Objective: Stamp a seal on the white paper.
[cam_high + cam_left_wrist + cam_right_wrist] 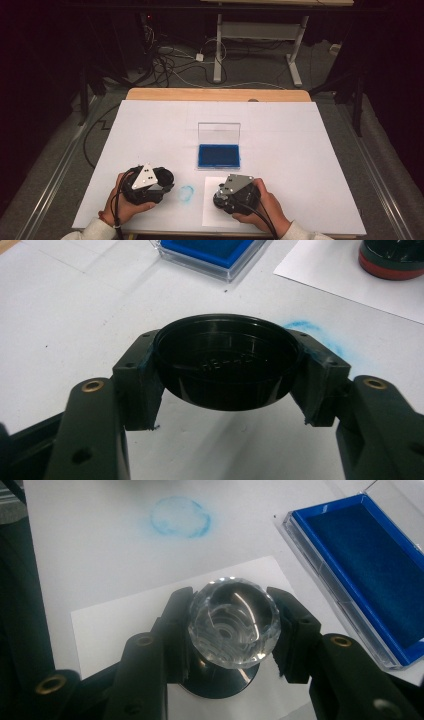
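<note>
My left gripper [227, 371] is shut on a round black lid [227, 360], held just above the white table, hollow side towards the camera. In the high view the left gripper [165, 189] sits at the near left. My right gripper [232, 626] is shut on the clear faceted knob of a stamp [234, 622], whose dark round base rests on a white sheet of paper [120, 625]. From above, the right gripper [221, 197] is over that paper [212, 217]. The stamp's base [392, 260] with its red band also shows beyond the lid.
A blue ink pad [218, 155] lies in its open clear case at the table's middle, lid standing up behind it. A smudged blue ring mark [186, 193] is on the white table cover between the grippers. Cables and a desk frame are on the floor beyond.
</note>
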`<state>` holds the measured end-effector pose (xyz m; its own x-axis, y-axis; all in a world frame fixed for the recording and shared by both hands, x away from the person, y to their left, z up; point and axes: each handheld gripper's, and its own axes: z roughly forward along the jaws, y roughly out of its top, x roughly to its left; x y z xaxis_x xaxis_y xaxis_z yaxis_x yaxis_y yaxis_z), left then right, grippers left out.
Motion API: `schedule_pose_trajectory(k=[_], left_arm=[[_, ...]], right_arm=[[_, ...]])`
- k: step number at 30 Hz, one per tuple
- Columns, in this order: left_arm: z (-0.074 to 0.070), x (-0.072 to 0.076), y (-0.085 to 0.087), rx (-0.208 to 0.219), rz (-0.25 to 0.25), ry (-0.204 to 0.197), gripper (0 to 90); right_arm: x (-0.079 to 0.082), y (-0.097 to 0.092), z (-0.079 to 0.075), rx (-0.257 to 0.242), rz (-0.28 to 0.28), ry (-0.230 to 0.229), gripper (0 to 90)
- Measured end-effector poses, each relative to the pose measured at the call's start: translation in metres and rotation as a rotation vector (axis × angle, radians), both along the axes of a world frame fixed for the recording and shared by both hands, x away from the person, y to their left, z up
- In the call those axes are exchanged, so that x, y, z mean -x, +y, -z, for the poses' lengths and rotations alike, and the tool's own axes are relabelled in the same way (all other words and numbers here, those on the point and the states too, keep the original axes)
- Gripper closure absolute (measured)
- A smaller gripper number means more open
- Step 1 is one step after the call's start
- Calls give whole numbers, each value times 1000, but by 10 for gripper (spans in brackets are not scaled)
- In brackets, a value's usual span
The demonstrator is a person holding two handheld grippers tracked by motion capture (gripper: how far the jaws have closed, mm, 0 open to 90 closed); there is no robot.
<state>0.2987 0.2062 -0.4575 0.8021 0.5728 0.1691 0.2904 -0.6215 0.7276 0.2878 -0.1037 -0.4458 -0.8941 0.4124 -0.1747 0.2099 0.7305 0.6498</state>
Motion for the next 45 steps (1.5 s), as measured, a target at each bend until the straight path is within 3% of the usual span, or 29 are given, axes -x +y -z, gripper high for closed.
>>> schedule_pose_trajectory(k=[45], left_arm=[[1, 1, -1, -3, 7, 8, 367]], right_arm=[[5, 4, 0, 50, 8, -34, 567]])
